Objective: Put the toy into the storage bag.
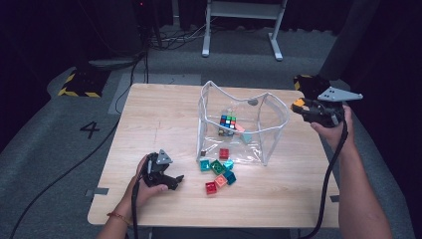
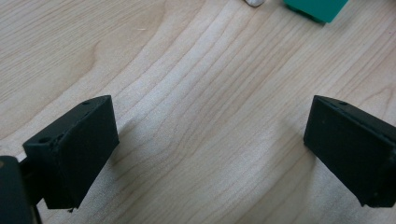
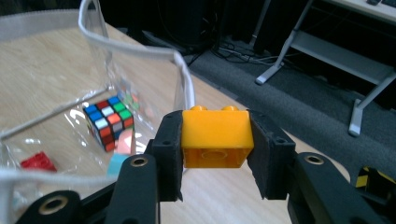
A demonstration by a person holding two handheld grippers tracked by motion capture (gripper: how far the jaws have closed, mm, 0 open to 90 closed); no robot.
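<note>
My right gripper (image 3: 215,140) is shut on an orange toy brick (image 3: 216,136), held in the air beside the right wall of a clear plastic bag (image 1: 274,117). In the high view that right gripper (image 1: 301,107) hovers just right of the bag's rim, with the orange brick (image 1: 298,103) at its tip. Inside the bag lie a puzzle cube (image 1: 228,122), a red brick (image 1: 224,153) and small pastel pieces. My left gripper (image 1: 171,180) rests low on the table, left of a cluster of teal, green and red bricks (image 1: 217,173). Its jaws stand open over bare wood (image 2: 210,135).
The wooden table (image 1: 149,119) has free room on its left half. A teal brick (image 2: 315,8) sits at the top edge of the left gripper view. Beyond the table are a desk frame (image 1: 241,25), floor cables and hazard-striped tape (image 1: 78,84).
</note>
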